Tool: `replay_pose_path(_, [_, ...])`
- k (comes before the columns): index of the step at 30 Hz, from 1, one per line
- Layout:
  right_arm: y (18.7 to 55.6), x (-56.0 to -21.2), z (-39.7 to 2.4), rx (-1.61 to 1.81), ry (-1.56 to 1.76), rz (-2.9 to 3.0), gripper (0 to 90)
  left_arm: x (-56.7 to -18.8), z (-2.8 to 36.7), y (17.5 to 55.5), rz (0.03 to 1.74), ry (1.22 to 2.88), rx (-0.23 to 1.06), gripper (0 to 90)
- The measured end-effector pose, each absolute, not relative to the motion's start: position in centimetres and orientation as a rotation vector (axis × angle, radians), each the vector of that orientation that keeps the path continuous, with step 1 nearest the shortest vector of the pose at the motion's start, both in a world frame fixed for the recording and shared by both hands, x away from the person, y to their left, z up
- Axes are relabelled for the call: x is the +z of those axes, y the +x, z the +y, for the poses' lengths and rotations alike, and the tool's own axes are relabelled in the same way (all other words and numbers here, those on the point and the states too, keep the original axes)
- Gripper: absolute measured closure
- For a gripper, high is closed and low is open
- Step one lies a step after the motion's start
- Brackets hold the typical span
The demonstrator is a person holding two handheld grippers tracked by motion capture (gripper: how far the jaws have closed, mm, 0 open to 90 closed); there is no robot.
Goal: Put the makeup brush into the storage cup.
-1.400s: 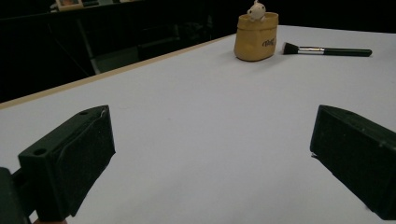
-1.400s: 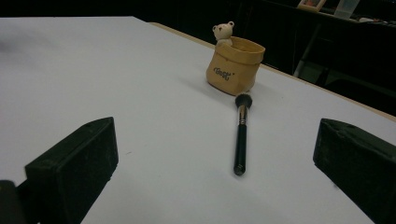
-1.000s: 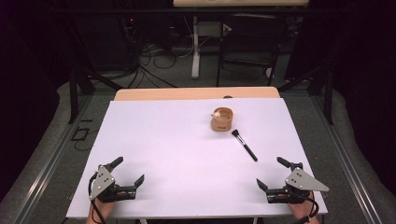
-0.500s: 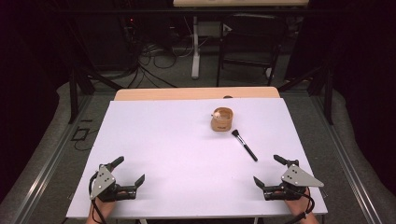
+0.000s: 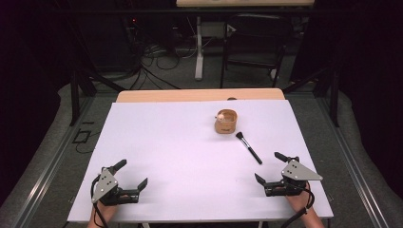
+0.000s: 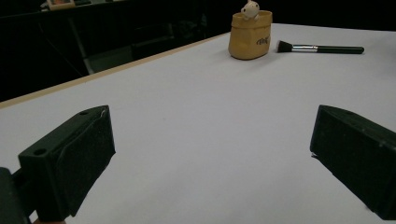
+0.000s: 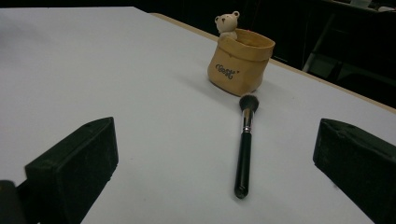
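**Both grippers open, brush lying untouched ahead of right gripper**

Right gripper (image 5: pixel 269 167): fingers (image 7: pixel 77 161) standing wide apart, holding nothing. It is sitting low over the table (image 5: pixel 166 142) at the near right corner, pointing toward the far side. In the right gripper view the makeup brush (image 7: pixel 244 142) is lying just ahead, between the lines of the two fingers, handle end nearest, bristles pointing away. No contact with it.

Left gripper (image 5: pixel 133 173): fingers (image 6: pixel 70 158) also spread wide, nothing between them. It is sitting at the near left corner, well apart from the brush and the pouch. In the left gripper view both things are showing far off, at the top right.

Makeup brush (image 5: pixel 248 147): lying flat on the white table, right of centre, angled, with bristles toward the far left and black handle toward the near right. Bristle tip is resting just beside the tan pouch (image 5: pixel 225 122); cannot tell if it is touching.

Tan pouch: standing upright on the table, beyond the brush, near the far edge. A small bear figure (image 7: pixel 227 23) is poking out at its rim, on the far side. Dark lettering is showing on the pouch front, too small to read.

A hand is gripping each gripper from the near edge, with a cable trailing off each.
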State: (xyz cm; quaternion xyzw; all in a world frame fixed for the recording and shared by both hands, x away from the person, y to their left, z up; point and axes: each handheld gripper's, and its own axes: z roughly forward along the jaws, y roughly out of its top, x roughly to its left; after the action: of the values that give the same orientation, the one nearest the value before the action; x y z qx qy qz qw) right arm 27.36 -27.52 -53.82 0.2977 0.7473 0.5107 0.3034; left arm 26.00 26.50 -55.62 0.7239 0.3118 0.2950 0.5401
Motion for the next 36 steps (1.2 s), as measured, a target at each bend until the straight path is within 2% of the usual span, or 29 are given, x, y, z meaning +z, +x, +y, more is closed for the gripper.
replay_pose_path(36, [33.2,-54.5,-25.5,1.335,0.793,2.026,0.0,-55.7,26.5,26.2,0.728,1.726,0.686,0.0])
